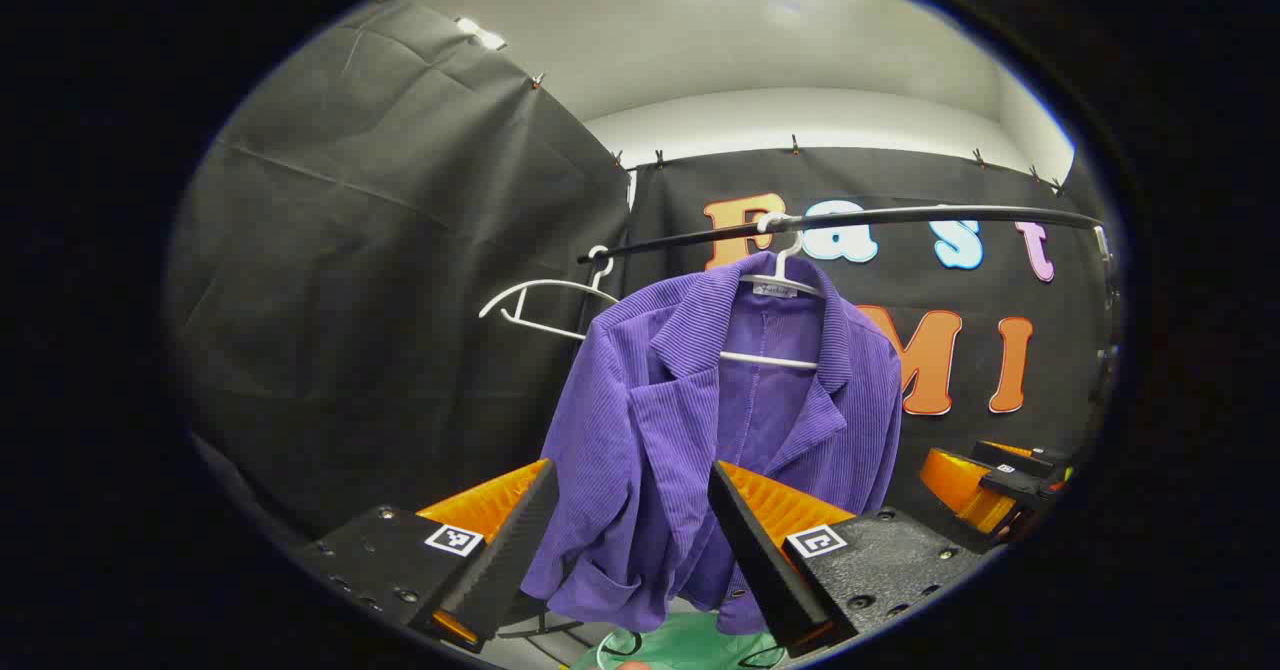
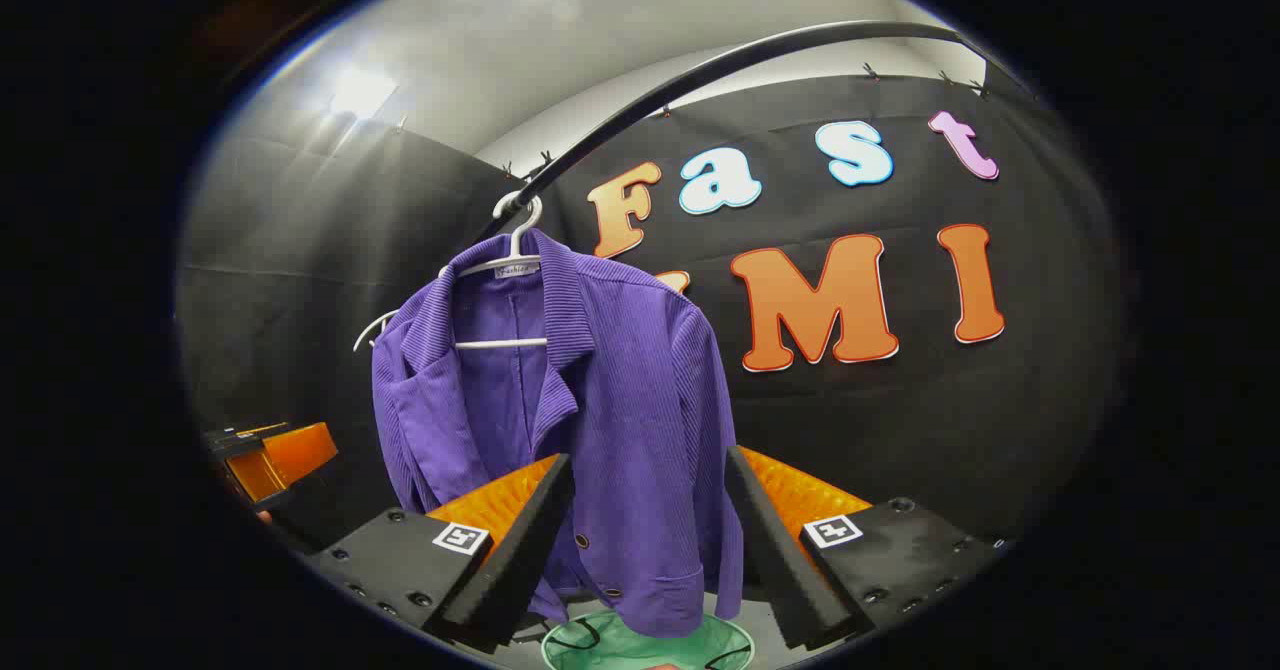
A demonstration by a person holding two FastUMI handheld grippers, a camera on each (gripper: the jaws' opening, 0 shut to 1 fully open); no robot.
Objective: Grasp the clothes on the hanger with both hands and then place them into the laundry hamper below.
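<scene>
A purple jacket (image 1: pixel 700 430) hangs on a white hanger (image 1: pixel 780 280) from the black rail (image 1: pixel 850 220), toward the rail's left end, above the green laundry hamper (image 2: pixel 645 645). The left gripper (image 1: pixel 625 550) is raised and points at the jacket's lower front, fingers spread apart, gripping nothing. The right gripper (image 2: pixel 650 540) is raised likewise, fingers apart, short of the cloth. An empty hanger (image 1: pixel 540 305) hangs beside the jacket.

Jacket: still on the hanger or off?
On. The jacket hangs from the white hanger hooked on the rail; both grippers are open, short of it.
</scene>
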